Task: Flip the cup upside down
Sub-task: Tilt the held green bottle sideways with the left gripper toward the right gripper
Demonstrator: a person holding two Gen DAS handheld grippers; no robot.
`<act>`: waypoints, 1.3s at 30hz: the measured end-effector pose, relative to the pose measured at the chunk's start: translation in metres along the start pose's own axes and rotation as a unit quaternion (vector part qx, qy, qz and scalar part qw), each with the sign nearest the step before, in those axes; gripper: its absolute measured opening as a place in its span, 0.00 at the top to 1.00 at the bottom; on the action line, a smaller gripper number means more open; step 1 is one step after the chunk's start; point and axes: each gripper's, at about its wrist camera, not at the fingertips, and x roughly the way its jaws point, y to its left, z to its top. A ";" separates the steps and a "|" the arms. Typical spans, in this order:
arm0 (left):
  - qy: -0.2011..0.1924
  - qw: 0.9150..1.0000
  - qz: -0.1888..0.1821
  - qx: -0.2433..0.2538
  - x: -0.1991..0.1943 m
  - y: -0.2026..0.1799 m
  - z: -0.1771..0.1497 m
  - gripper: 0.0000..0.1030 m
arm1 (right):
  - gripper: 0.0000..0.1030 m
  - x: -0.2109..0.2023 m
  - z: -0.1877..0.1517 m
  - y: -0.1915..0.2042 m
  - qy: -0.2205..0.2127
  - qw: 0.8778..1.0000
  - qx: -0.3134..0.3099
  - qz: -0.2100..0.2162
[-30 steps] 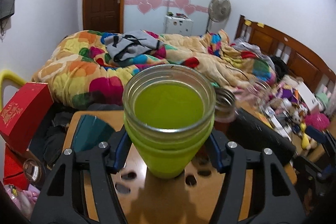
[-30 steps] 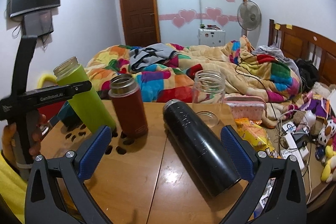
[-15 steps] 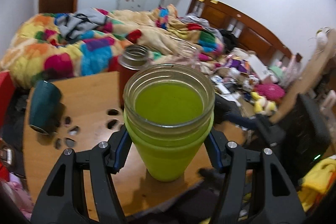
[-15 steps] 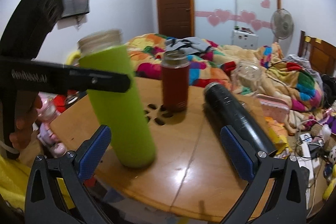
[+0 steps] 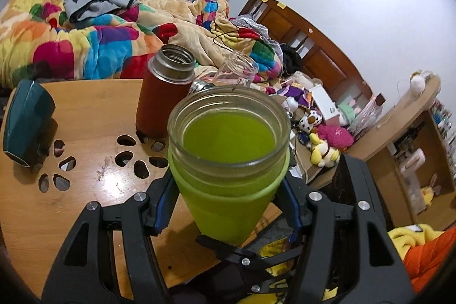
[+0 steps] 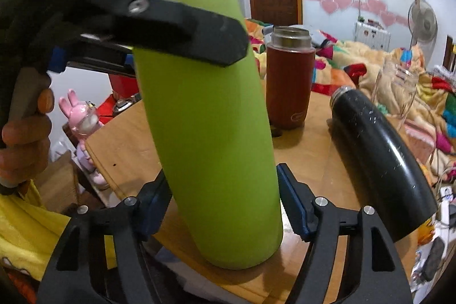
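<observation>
The green cup (image 5: 228,161) is a tall lime tumbler with a clear glass rim, open end up. My left gripper (image 5: 228,207) is shut on it just below the rim. In the right wrist view the cup (image 6: 211,133) stands slightly tilted near the wooden table's front edge (image 6: 119,144). My right gripper (image 6: 225,212) has its blue pads against the cup's lower body, shut on it. The left gripper's black finger (image 6: 171,30) crosses the cup's top there.
A brown-red flask (image 5: 162,93) stands open behind the cup. A black flask (image 6: 379,161) lies on its side to the right. A clear glass jar (image 5: 236,70) stands beyond. A dark teal cup (image 5: 25,121) lies at the left by the table's cut-out holes (image 5: 125,155).
The left gripper carried the green cup toward the table's near edge. The right gripper moved in and closed its pads on the cup's lower body.
</observation>
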 end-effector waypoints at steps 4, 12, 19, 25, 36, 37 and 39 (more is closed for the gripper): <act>-0.011 1.000 -0.003 -0.029 0.003 0.015 0.004 0.39 | 0.37 0.002 0.002 0.002 0.001 1.000 -0.009 -0.009; -0.010 0.995 -0.011 -0.102 0.019 0.055 0.003 0.35 | 0.39 0.007 0.004 0.006 0.005 0.999 -0.026 -0.020; -0.002 0.992 0.012 -0.123 0.029 0.074 -0.006 0.29 | 0.40 0.012 0.004 0.013 0.012 0.999 -0.035 -0.008; 0.009 0.988 0.020 -0.152 0.035 0.089 -0.011 0.25 | 0.40 0.019 0.005 0.016 0.018 0.999 -0.034 -0.004; 0.024 0.984 0.103 -0.145 0.039 0.086 -0.014 0.17 | 0.40 0.025 0.005 0.018 0.027 0.999 -0.034 0.004; 0.026 0.984 0.121 -0.129 0.039 0.081 -0.014 0.17 | 0.40 0.025 0.005 0.019 0.029 0.999 -0.036 0.002; 0.025 0.985 0.132 -0.107 0.038 0.074 -0.015 0.16 | 0.40 0.027 0.003 0.021 0.030 0.999 -0.040 -0.004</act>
